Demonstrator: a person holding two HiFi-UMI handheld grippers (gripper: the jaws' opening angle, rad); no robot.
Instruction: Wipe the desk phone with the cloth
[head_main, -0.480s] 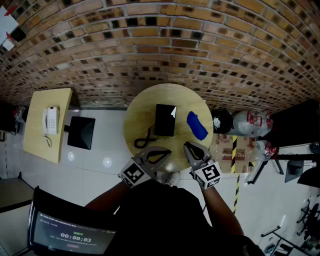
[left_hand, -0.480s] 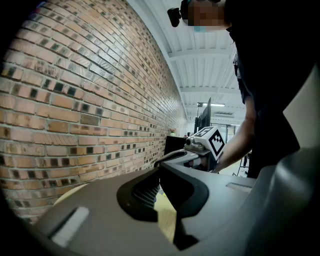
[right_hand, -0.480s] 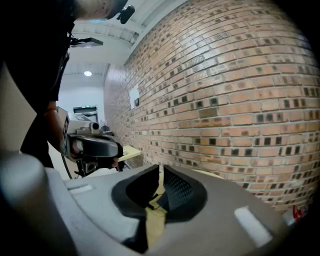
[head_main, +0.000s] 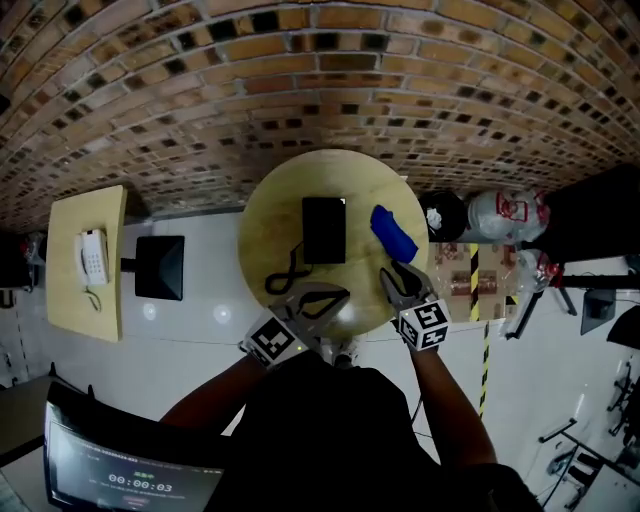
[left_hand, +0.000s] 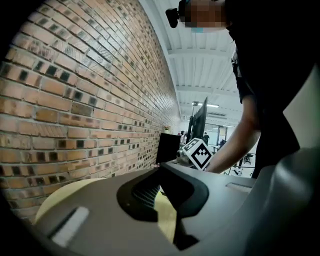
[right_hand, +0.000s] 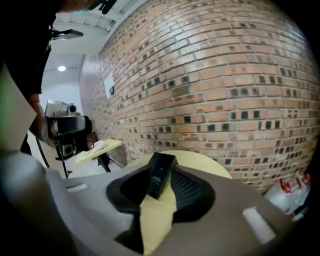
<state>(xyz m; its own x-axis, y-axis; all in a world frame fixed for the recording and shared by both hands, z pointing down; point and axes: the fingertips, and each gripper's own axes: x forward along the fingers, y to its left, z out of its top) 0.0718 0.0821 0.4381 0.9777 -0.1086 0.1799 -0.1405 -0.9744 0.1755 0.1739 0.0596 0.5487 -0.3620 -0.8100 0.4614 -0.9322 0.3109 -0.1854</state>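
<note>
We held both grippers over the near edge of the round table (head_main: 290, 180).
The left gripper (head_main: 340, 295) and right gripper (head_main: 392, 275) had jaws slightly apart, empty; the black desk phone (head_main: 323, 229) lay mid-table, the blue cloth (head_main: 393, 237) just right of it.

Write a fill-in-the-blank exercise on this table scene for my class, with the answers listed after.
The cloth on the round table is ____ in colour.
In the head view, the black desk phone lies to the ____ of the cloth.
The right gripper holds ____ between its jaws.
The wall is built of ____.
Answers: blue; left; nothing; brick.
</note>
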